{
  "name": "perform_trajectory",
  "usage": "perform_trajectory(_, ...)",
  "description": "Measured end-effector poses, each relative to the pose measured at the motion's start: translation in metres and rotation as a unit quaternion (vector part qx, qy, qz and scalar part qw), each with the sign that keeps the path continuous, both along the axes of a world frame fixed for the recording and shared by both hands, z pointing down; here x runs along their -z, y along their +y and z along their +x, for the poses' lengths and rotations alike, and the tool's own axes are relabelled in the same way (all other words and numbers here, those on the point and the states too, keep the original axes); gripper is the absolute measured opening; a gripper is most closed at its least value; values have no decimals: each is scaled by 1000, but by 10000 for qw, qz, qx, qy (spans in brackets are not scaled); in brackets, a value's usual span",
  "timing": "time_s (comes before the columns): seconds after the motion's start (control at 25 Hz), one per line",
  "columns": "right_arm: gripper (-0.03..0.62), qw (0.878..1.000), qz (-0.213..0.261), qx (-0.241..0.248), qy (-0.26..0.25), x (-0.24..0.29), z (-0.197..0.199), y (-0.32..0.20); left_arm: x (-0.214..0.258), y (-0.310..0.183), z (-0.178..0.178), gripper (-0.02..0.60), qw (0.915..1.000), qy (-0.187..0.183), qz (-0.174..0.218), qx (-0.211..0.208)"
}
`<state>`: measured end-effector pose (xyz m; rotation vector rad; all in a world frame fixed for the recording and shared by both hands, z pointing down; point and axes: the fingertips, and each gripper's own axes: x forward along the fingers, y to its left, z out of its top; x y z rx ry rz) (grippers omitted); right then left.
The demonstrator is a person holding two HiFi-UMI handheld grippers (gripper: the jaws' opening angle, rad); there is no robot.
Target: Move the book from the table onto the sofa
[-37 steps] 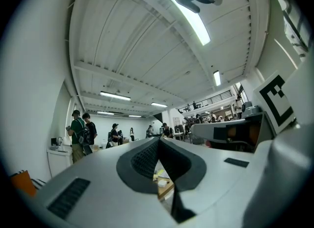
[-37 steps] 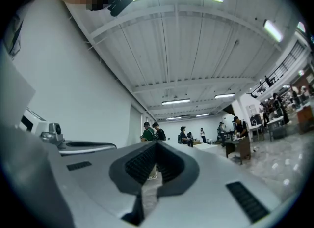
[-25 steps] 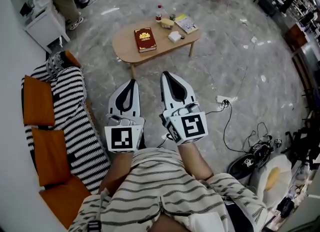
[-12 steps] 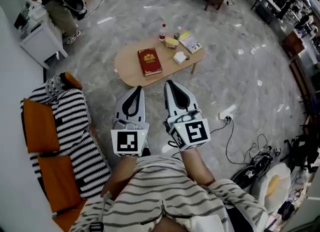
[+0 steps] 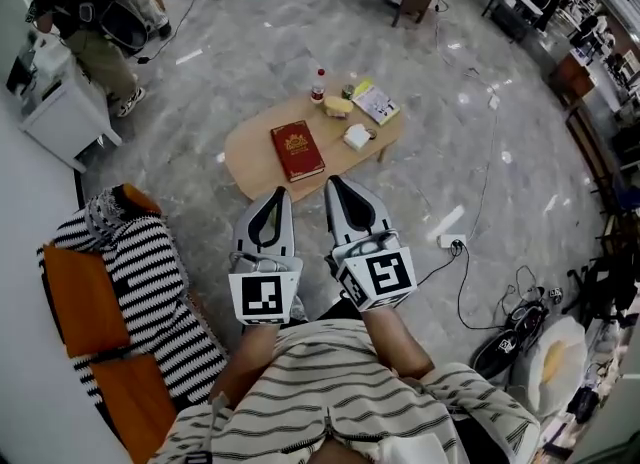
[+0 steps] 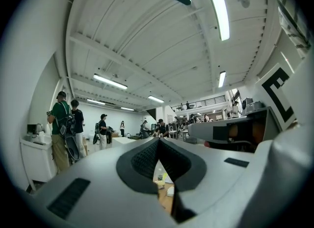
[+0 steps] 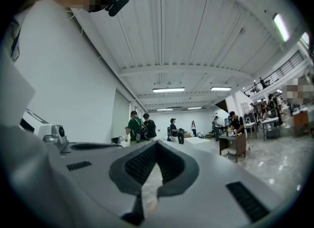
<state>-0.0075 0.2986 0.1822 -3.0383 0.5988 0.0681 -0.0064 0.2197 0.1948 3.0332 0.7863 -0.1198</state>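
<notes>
The sofa [image 5: 150, 292], draped in a black-and-white striped throw with orange cushions, sits off to the left of and behind both tools, and nothing has been laid on it yet. Ahead of the tools stands the low oval wooden tabletop [image 5: 245, 162], its near edge just beyond their tips.

The left tool [image 5: 283, 194] and the right tool [image 5: 333, 183] are held side by side, pointing level toward the tabletop. Each has its jaws pressed together with nothing between them, and neither touches anything.

The dark red hardcover book [image 5: 297, 150] with a gold emblem lies flat on the tabletop, just ahead of the two tips and between their lines, untouched. By my reckoning the task has barely begun: the approach is nearly done, but the jaws must spread, the book must be gripped, lifted and carried back left to the sofa.

Farther beyond the book sit a red-capped plastic bottle [image 5: 318, 84] and a small white box [image 5: 357, 136].
</notes>
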Motion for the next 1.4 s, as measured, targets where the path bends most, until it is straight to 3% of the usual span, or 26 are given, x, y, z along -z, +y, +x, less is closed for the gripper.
perform_trajectory(0.44,12,9999,-51,-31,-139,-19,81,19,-25,16,83,6,9999,-138,-50,34)
perform_trajectory(0.76,12,9998,18,144,-144,-32,177,59,-40,52,178,6,9994,-256,-42,217)
perform_trajectory(1.4,12,9952,65,536,-814,-88,324,123,-93,107,312,6,9924,-942,175,767)
